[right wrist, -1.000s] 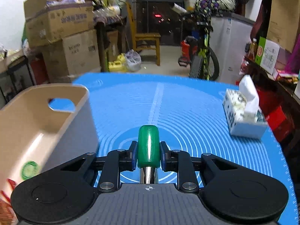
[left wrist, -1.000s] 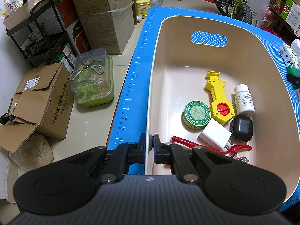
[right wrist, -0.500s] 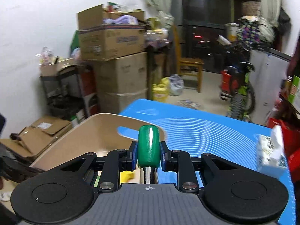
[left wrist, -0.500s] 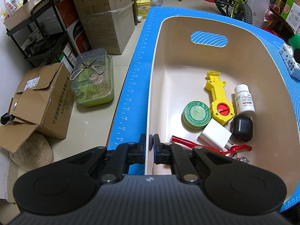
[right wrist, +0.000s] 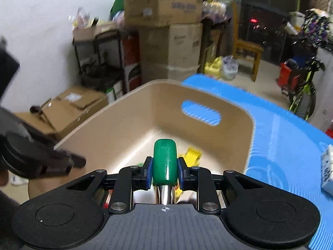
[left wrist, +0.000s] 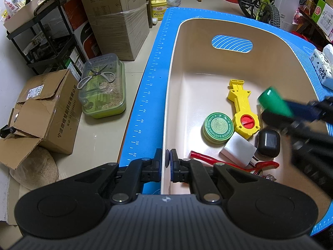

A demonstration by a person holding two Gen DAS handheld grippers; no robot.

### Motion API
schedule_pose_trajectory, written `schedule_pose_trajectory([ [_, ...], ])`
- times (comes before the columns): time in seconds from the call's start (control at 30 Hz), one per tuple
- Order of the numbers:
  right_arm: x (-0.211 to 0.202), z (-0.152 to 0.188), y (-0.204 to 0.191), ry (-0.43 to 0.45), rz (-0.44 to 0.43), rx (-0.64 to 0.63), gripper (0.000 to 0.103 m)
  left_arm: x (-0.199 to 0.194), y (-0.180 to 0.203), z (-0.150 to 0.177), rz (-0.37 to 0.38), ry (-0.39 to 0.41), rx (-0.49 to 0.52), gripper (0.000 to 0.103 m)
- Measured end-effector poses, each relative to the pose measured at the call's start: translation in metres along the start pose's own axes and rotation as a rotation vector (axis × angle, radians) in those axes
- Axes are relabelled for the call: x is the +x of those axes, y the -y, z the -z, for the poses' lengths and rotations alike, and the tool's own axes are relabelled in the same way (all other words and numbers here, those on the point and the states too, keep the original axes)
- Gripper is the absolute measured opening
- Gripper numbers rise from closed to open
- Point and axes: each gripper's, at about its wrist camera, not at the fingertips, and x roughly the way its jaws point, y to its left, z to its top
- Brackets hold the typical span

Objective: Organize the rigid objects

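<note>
- One green-handled tool (right wrist: 165, 162) is clamped between the right gripper (right wrist: 165, 174) fingers, held above the beige bin (left wrist: 172, 79).
- The bin's near wall is pinched by the left gripper (left wrist: 165, 164).
- Six things are counted inside: one green tin (left wrist: 217, 128), one yellow tool (left wrist: 242, 108), one white charger (left wrist: 238, 152), one black case (left wrist: 268, 142), one red-handled tool (left wrist: 205, 158), and one partly hidden bottle.
- One tissue box (left wrist: 321, 68) lies on the blue mat (left wrist: 149, 87).
</note>
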Motion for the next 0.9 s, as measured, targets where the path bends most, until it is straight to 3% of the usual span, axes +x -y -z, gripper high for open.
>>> schedule_pose_trajectory([
  [0.33,0.03,0.01,-0.004,-0.178,-0.023,-0.012,0.034,0.0,0.002,0.0,-0.008,0.002,0.001,0.009],
  [0.4,0.026,0.012,-0.004,-0.16,-0.029,-0.014,0.049,0.0,0.002,0.0,-0.011,0.004,0.001,0.009],
  [0.6,0.001,0.007,-0.001,-0.082,-0.031,0.035,0.073,-0.004,0.004,0.002,-0.023,0.028,0.004,0.011],
  [0.67,-0.01,0.005,0.003,-0.05,-0.015,0.059,0.078,-0.009,0.005,0.001,-0.021,0.04,0.003,0.015],
  [0.77,-0.026,0.002,0.011,-0.016,0.013,0.1,0.083,-0.022,0.008,0.002,-0.001,0.078,-0.007,0.048],
  [0.9,-0.051,0.002,0.026,0.028,0.045,0.178,0.098,-0.047,0.017,0.002,0.005,0.145,-0.011,0.066],
])
